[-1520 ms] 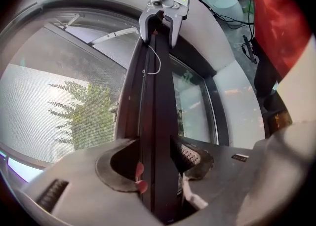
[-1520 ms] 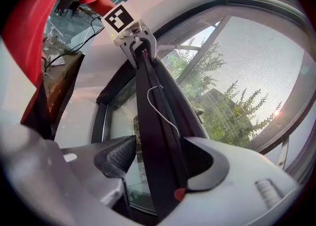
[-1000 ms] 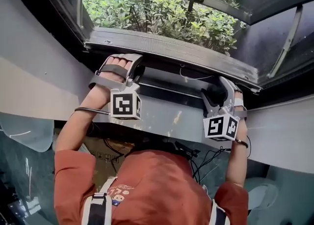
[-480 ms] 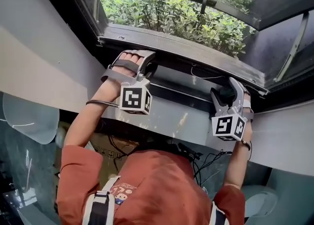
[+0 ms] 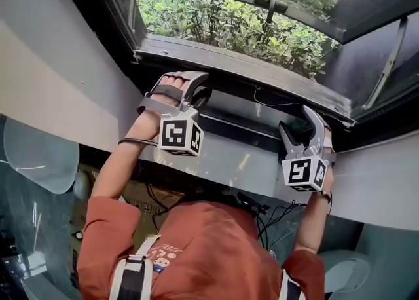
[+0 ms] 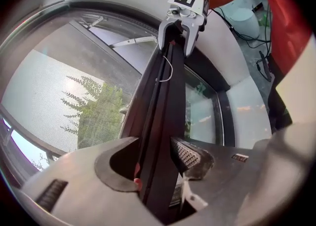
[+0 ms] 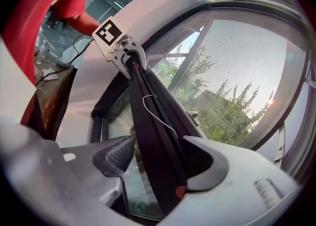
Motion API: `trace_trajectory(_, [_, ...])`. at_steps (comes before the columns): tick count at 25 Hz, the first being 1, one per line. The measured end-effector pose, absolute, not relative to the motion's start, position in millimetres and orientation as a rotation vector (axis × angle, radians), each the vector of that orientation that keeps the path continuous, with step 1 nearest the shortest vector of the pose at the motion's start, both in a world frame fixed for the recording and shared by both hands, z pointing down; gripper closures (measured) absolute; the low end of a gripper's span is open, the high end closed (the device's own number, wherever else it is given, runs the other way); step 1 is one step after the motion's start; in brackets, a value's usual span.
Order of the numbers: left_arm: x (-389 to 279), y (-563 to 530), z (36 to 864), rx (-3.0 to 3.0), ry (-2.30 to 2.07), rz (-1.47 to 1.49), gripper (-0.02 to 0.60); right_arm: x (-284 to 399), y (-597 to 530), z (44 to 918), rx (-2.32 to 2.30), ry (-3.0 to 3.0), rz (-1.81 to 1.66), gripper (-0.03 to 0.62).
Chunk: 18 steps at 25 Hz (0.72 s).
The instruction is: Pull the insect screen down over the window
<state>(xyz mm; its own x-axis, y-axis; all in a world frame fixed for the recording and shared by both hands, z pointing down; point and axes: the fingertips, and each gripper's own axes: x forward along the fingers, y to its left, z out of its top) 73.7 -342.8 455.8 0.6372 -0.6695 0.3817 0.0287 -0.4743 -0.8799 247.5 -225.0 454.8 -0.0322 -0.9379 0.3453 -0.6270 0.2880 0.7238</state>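
Nearest in the head view is the person's red shirt (image 5: 196,246), with both arms reaching out over a pale ledge (image 5: 229,161) under the window. The left gripper (image 5: 191,95) and the right gripper (image 5: 296,130) each pinch the dark bar (image 5: 239,125) at the free edge of the screen, one towards each end. Each gripper's own view shows the bar running straight between its jaws, with the ribbed pad (image 6: 190,153) pressed against one face and the other jaw hooked around the far side. A thin white cord (image 6: 169,69) hangs in a loop from the bar between the two grips. The screen (image 7: 237,67) stretches away from the bar as a fine grey mesh, with trees showing through it, so it is already drawn across much of the opening. On the other side of the bar, the gripper views show a strip of glass and a dark frame not yet covered. Beyond the bar lie the window frame (image 5: 229,63) and green shrubs (image 5: 216,23) outside. This looks like the late part of the pull, with the bar close to the ledge. The next move probably calls for an even pull from both grips, so the bar stays level and does not jam before it seats against the frame.
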Motion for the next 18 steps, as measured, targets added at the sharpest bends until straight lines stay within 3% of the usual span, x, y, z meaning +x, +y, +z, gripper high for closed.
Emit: trace_trajectory(18, [65.6, -287.5, 450.4, -2.572, 0.914, -0.351, 0.388, 225.9, -187.5, 432.5, 1.807, -2.118, -0.346, 0.276])
